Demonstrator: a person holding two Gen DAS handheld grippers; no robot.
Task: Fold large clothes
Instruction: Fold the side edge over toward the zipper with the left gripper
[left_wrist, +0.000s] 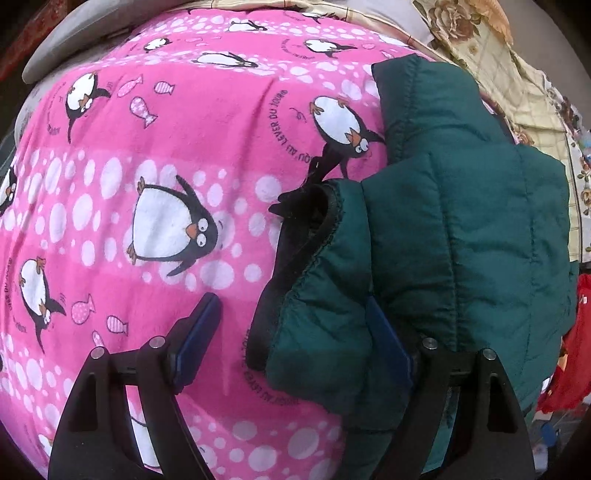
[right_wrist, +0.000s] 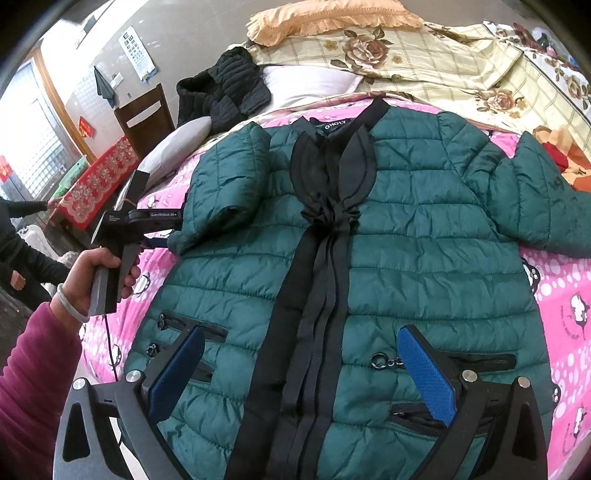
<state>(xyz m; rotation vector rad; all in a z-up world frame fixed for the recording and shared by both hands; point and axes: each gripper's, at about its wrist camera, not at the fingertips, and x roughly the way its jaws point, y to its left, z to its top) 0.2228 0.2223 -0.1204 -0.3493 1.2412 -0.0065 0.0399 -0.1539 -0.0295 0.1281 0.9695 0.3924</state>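
The left claw (left_wrist: 291, 328) has black wedge-shaped arms with triangular cut-outs, round silver screw heads at the joints, and flat dark blue pads. The right claw (right_wrist: 301, 373) is built the same, its brighter blue pads showing a fine woven texture. The left hand (right_wrist: 98, 280) grips a grey block handle; white lettering marks the black body above, and a thin cable trails below. She wears a plum-red knitted sleeve (right_wrist: 33, 384) and a pale grey bangle (right_wrist: 68, 304).
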